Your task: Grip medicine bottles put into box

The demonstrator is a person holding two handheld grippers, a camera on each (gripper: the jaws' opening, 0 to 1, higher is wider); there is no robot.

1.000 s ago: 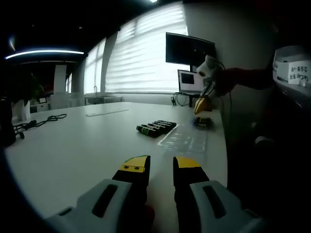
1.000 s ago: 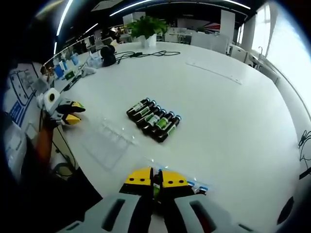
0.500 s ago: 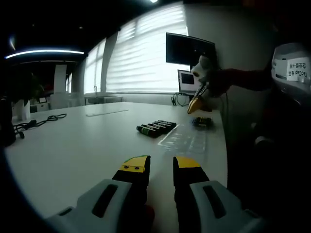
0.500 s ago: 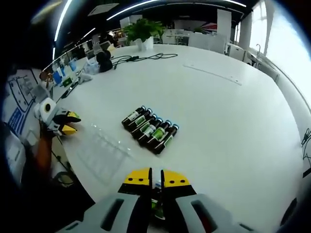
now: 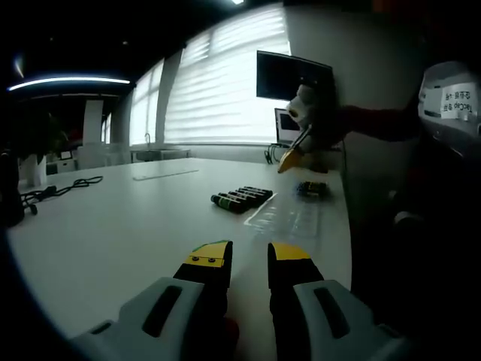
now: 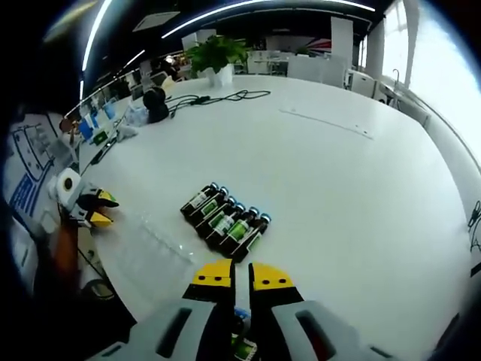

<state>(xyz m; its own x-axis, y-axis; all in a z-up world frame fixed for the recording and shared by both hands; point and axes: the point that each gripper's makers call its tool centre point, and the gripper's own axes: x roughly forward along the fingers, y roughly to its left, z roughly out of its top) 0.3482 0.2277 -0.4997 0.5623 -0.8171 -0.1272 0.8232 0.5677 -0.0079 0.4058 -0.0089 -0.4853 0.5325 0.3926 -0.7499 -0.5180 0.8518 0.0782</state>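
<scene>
Bottles point(image 6: 223, 222), dark with green labels, lie side by side in a tight row on the white counter point(image 6: 338, 195), and the left gripper view shows the same row point(image 5: 242, 198) at mid-counter. Just beside the row sits a clear plastic tray point(image 6: 154, 244) point(image 5: 289, 214). One more bottle point(image 6: 242, 338) is pinched between the nearly closed jaws of the right tongs point(image 6: 242, 277), held above the counter on the near side of the row. The left tongs point(image 5: 249, 256) are parted with nothing between them, low over the counter well apart from the row. Beyond the row from the right tongs stand a potted plant point(image 6: 214, 56) and a black cable point(image 6: 218, 98).
</scene>
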